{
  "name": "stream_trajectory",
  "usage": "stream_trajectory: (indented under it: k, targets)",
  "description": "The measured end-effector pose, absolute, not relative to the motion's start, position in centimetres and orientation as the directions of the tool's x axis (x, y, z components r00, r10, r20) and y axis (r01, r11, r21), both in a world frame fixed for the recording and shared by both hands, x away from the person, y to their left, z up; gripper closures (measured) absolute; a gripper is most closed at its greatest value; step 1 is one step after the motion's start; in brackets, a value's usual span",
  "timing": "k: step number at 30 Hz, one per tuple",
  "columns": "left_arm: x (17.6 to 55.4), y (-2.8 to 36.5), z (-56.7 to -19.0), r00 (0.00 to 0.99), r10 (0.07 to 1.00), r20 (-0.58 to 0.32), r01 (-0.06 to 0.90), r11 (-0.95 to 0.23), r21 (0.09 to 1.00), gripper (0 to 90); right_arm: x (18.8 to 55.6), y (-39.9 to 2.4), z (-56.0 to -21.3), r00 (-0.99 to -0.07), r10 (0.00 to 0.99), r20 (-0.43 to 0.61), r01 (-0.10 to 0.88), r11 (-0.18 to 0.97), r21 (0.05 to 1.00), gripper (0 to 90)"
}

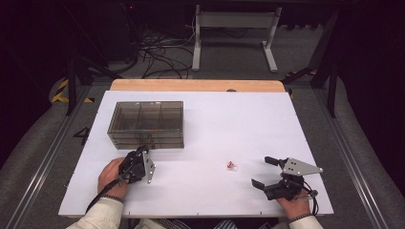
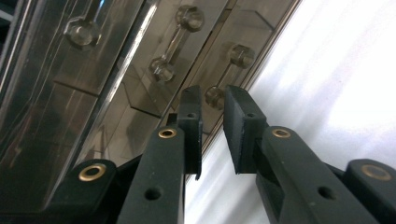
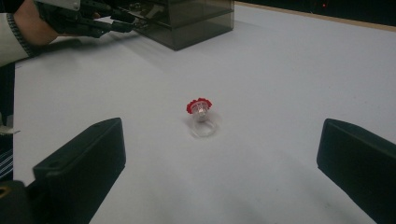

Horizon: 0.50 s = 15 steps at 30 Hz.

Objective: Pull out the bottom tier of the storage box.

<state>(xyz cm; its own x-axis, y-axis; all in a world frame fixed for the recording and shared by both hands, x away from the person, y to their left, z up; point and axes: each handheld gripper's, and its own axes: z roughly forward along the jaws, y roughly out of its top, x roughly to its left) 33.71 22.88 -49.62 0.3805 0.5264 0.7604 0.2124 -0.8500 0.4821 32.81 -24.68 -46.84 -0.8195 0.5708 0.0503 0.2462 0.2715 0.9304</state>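
At the front of the smoky translucent plastic drawer box (image 1: 147,125) on the white counter (image 1: 248,114), left tongs (image 2: 212,100) straddle the lowest drawer's knob, not yet clamped, drawers closed; right tongs (image 1: 261,171) gape, empty, near the untouched small clear ring with red top (image 3: 201,116).

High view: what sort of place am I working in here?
Likely a lab recording bench: a white table framed by metal rails, loose cables on the carpet behind, dark surroundings.
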Motion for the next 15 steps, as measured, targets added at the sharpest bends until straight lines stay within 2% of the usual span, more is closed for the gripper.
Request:
stream_trajectory:
  k: [9,15]
  targets:
    - [33.73,22.84,-49.74,0.38,0.532,0.756,0.204,-0.846,0.492,80.1,32.81,-24.66,-46.84,-0.82,0.57,0.049,0.246,0.273,0.93,1.8]
    - [33.94,22.67,-50.08,0.378,0.488,0.787,0.219,-0.873,0.437,77.8,32.81,-24.64,-46.86,-0.82,0.571,0.047,0.245,0.275,0.93,1.8]
